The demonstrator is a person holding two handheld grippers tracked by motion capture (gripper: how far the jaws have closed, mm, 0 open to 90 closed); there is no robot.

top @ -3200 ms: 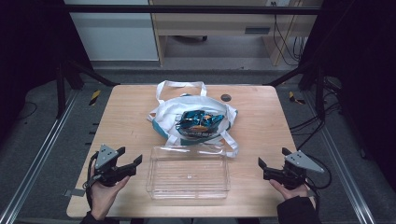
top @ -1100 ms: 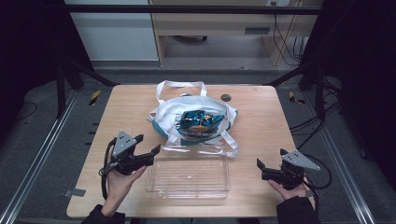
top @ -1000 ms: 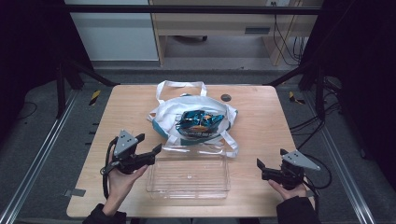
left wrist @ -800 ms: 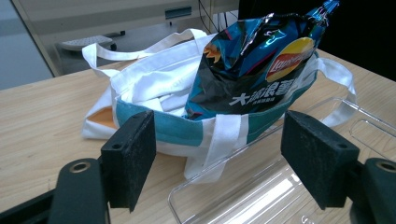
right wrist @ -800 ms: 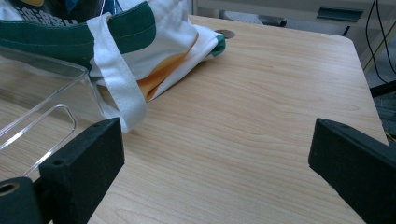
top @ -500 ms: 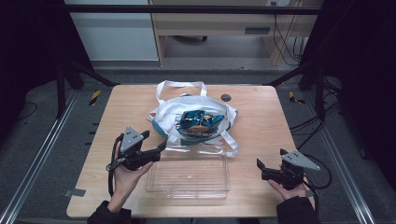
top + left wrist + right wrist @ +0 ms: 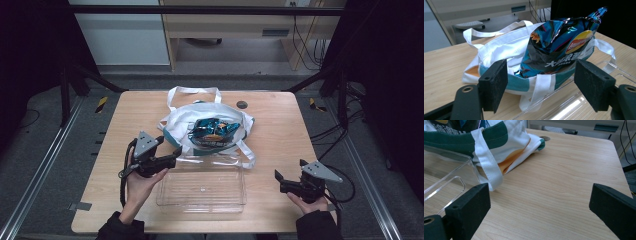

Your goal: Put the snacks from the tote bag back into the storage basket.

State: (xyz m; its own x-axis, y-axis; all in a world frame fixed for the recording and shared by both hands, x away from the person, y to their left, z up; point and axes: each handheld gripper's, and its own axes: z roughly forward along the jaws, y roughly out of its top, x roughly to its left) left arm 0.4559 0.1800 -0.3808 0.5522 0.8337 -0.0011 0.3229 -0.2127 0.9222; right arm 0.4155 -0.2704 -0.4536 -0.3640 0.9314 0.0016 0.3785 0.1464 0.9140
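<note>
A: From the high view, the left gripper was held above the table, at the near-left corner of the clear tray, aimed at the tote bag. The right gripper sat low near the table's right edge, well apart from everything.

B: Count them for me?

A: One bag, one tray, one chip packet lying in the bag's mouth, two grippers. A small dark disc lay beyond the bag; I couldn't tell what it was.

B: And the left gripper view?

A: Jaws spread wide, nothing between them, framing the chip packet from a little way off. The bag hid the packet's lower end; the tray was cut off at the bottom.

B: Right gripper view?

A: Jaws wide apart too, empty, over bare wood. One bag strap touched the tray corner; the bag ran off the top.
</note>
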